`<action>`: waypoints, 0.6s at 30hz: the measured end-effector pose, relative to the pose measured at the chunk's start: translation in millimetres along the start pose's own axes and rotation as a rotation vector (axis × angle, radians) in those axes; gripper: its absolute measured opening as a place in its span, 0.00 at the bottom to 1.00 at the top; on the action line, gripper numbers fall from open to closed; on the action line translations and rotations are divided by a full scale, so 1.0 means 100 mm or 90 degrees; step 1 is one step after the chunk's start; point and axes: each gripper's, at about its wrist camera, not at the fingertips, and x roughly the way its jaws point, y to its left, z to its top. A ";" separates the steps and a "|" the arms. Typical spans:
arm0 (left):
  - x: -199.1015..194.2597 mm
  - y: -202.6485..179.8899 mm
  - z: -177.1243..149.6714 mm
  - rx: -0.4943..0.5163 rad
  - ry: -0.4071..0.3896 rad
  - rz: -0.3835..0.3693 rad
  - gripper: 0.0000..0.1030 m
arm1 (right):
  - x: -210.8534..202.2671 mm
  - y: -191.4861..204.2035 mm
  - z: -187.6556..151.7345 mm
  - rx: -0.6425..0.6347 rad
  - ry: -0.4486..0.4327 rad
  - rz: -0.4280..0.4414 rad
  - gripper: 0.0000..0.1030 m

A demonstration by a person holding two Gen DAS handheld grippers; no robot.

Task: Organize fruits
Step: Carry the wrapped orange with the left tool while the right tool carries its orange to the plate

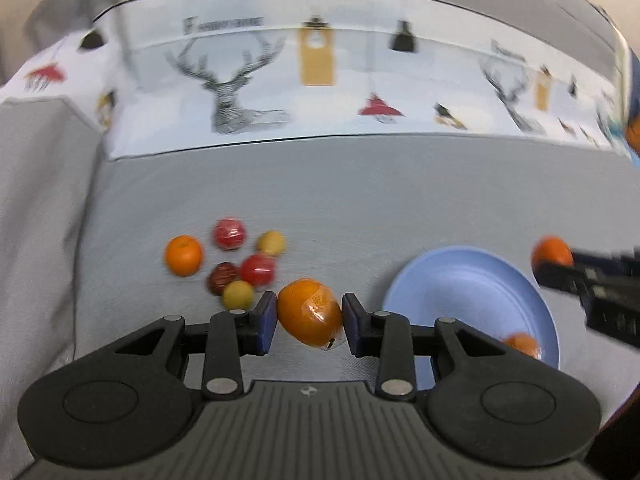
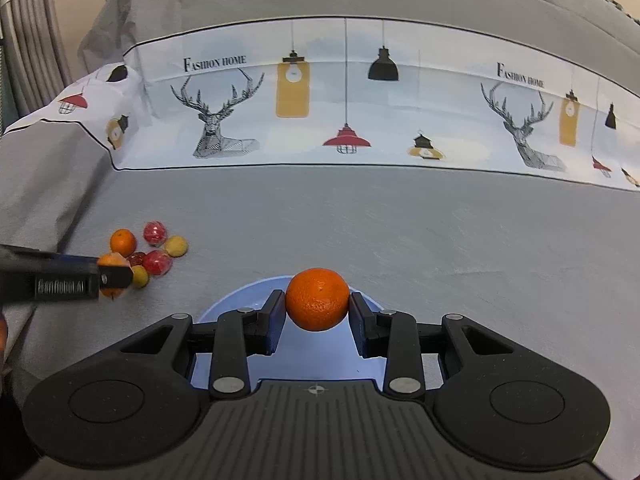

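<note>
My left jaws (image 1: 309,316) clamp a wrapped orange (image 1: 310,312) low in the frame, the blue plate (image 1: 472,280) lying to its right. My right jaws (image 2: 318,306) grip a mandarin (image 2: 317,299) directly above that plate (image 2: 224,306), so the right is nearer to dropping.
</note>
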 end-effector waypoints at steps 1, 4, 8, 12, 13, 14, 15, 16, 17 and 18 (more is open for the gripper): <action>0.02 -0.04 -0.01 0.009 0.001 -0.005 0.38 | 0.01 -0.01 0.00 0.000 0.000 -0.001 0.35; 0.05 -0.07 -0.02 0.015 0.002 -0.027 0.38 | 0.04 -0.03 0.00 0.002 0.006 -0.004 0.35; 0.09 -0.10 -0.01 0.017 -0.004 -0.037 0.38 | 0.07 -0.05 0.00 0.003 0.015 -0.010 0.35; 0.15 -0.15 0.00 0.029 0.001 -0.049 0.38 | 0.12 -0.07 -0.02 0.007 0.031 -0.018 0.35; 0.16 -0.17 0.00 0.033 0.002 -0.053 0.38 | 0.13 -0.08 -0.02 0.006 0.035 -0.019 0.35; 0.17 -0.18 0.00 0.035 0.003 -0.057 0.38 | 0.14 -0.08 -0.03 0.006 0.038 -0.021 0.35; 0.18 -0.19 0.00 0.037 0.003 -0.061 0.38 | 0.14 -0.09 -0.03 0.006 0.042 -0.022 0.35; 0.19 -0.19 0.00 0.038 0.004 -0.065 0.38 | 0.15 -0.09 -0.03 0.007 0.044 -0.024 0.35; 0.20 -0.20 0.00 0.040 0.005 -0.070 0.38 | 0.16 -0.09 -0.03 0.007 0.047 -0.024 0.35; 0.20 -0.21 0.00 0.040 0.006 -0.072 0.38 | 0.16 -0.10 -0.04 0.008 0.049 -0.025 0.35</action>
